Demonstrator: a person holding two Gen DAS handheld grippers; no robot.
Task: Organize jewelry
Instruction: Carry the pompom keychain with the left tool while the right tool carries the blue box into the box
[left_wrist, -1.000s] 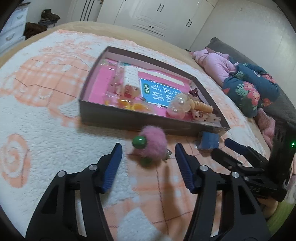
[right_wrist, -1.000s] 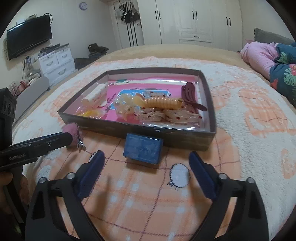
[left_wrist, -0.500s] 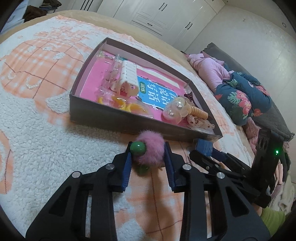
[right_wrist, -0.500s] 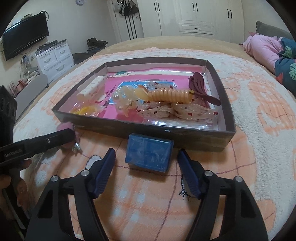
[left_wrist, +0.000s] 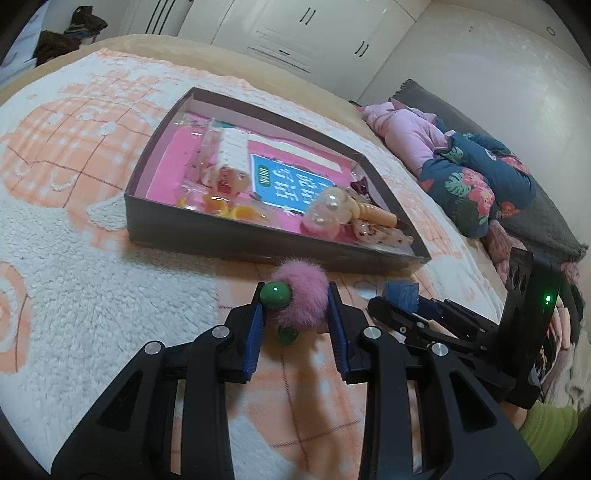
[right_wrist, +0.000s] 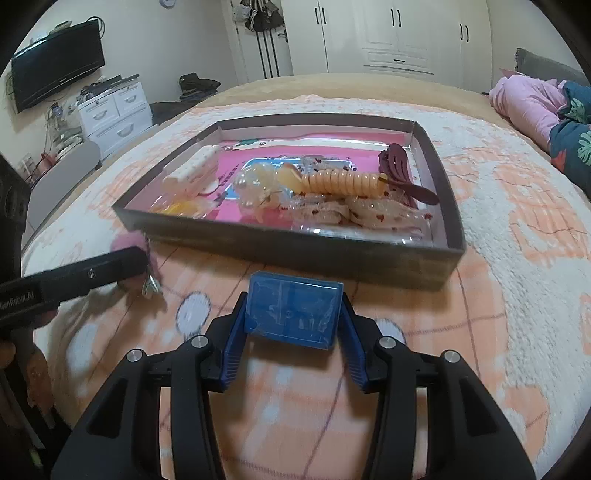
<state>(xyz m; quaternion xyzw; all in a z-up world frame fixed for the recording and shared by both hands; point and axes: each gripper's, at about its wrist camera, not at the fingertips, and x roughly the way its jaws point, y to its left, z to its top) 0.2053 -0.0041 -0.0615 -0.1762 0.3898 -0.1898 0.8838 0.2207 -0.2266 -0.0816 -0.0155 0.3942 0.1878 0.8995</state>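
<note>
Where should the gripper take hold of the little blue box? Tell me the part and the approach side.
Grip the blue box across its two short ends, coming from the near side, opposite the tray. It lies flat on the blanket with its long edge along the tray wall, so the ends are free. The right gripper is already closing on those ends, box between its fingers.

Even indoor light, strong fisheye bending
You get black corners, soft shadows under each claw, glare on the tray (right_wrist: 452, 206) plastic, slight blur on the bedspread (left_wrist: 92, 266).
</note>
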